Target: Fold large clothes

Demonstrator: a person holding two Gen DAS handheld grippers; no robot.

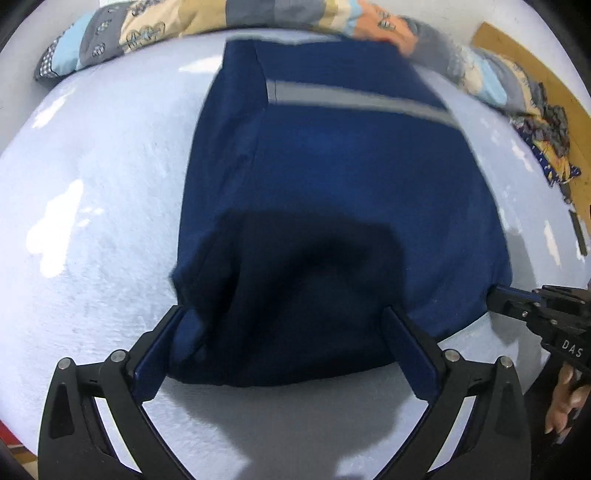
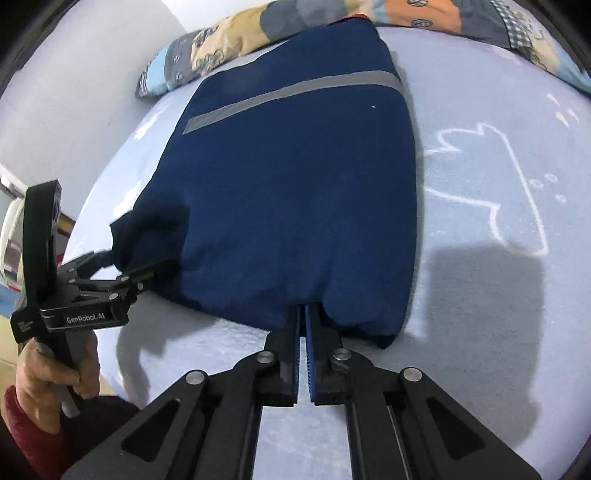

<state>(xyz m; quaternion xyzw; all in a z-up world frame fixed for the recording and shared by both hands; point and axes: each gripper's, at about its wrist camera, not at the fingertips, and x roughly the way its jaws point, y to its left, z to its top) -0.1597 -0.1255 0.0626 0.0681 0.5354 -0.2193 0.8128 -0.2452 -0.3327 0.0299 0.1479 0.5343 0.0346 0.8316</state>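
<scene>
Right hand-held gripper (image 2: 305,314) pinching navy garment (image 2: 295,192) hem, left hand-held gripper (image 1: 288,317) spread, garment lengthwise toward quilt (image 2: 332,22)

Bare bed (image 2: 480,258) is lying open beside the navy garment (image 2: 295,184); a patchwork quilt (image 2: 229,40) is blocking the far edge.

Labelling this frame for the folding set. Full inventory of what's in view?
garment: one, navy with a grey stripe, lying folded on the bed.
bedsheet: one, pale blue with white outline drawings, under the garment.
quilt: one, patchwork of beige, grey, blue and orange, bunched along the far edge of the bed.
left gripper: one, black with blue pads, jaws wide apart around the garment's near left corner, not pressing it.
right gripper: one, black with blue pads, shut on the garment's near hem.
hand: one, holding the left gripper's handle.
</scene>
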